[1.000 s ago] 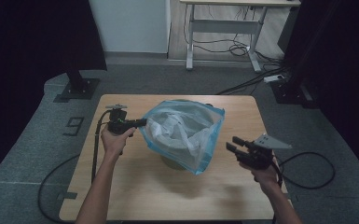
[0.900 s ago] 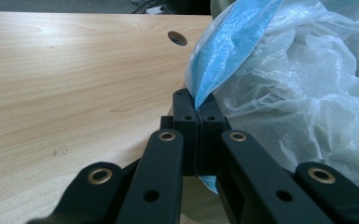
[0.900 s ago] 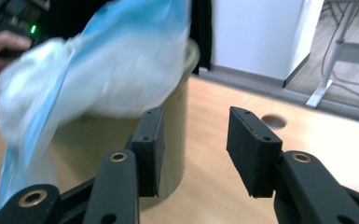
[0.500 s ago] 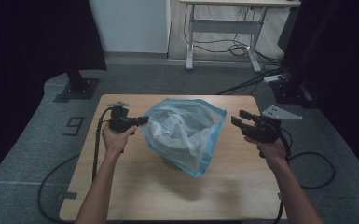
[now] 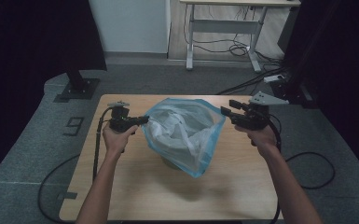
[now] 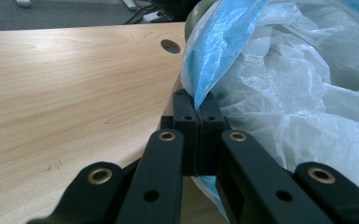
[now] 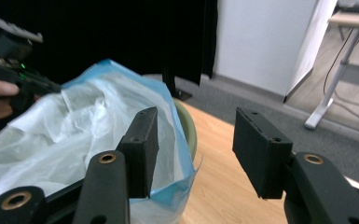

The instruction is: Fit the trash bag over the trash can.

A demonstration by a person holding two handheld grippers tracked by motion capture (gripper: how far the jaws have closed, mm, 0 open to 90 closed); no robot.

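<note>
Blue plastic bag (image 5: 184,133) stands mid-bench (image 5: 135,186), mouth open, draped over a green bin (image 7: 186,128). Left tool (image 5: 140,121) at the bag's 9 o'clock, jaws pinched tight on the blue rim. Right tool (image 5: 227,109) at 3 o'clock, just beside the rim, jaws parted about halfway, just been opening, nothing between them.

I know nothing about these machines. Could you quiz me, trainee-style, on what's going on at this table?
1. True or false: the left tongs are shut on the blue bag's edge.
2. Are the right tongs gripping the bag? A yes, B no, they stand open beside its rim.
3. What fills the bag's mouth?

Key: 1 true. 2 B. 3 crumpled white plastic; a green container's rim peeks out behind the bag.
</note>
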